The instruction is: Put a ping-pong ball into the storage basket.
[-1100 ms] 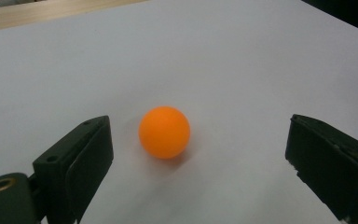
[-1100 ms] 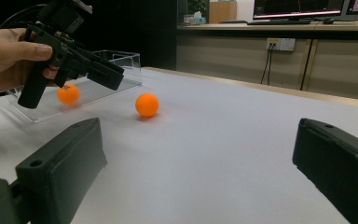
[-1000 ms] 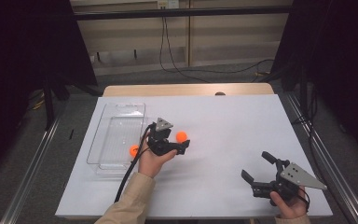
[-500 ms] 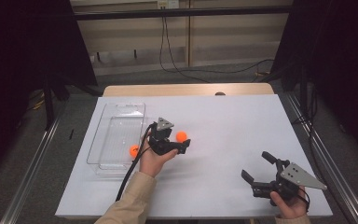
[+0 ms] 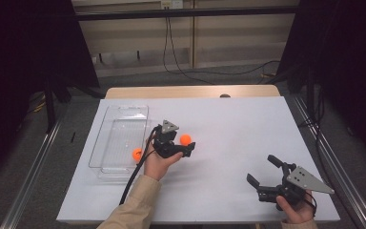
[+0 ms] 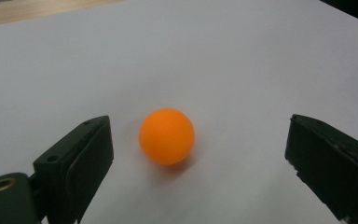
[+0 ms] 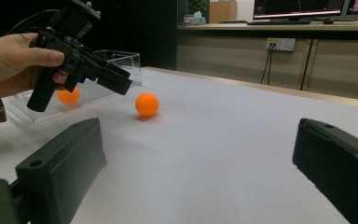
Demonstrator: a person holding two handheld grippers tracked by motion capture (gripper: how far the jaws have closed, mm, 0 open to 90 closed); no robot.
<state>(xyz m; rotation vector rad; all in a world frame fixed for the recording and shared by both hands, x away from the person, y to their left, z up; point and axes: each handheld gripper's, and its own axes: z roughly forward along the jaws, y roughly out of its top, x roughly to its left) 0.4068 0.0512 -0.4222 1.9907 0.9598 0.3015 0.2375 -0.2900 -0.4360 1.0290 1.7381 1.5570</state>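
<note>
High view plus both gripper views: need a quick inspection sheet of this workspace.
Surface: white table, wooden strip at far edge.
Job's things: orange ball on the table between the left tool's jaws, untouched; second orange ball in clear tray at left.
Clutter: nothing seen.
Grippers: left tool open, over the ball; right tool open, empty, near right corner.
Cables: black cable trails from left tool.
Surroundings: wall cables, dark curtains, metal rails.
</note>
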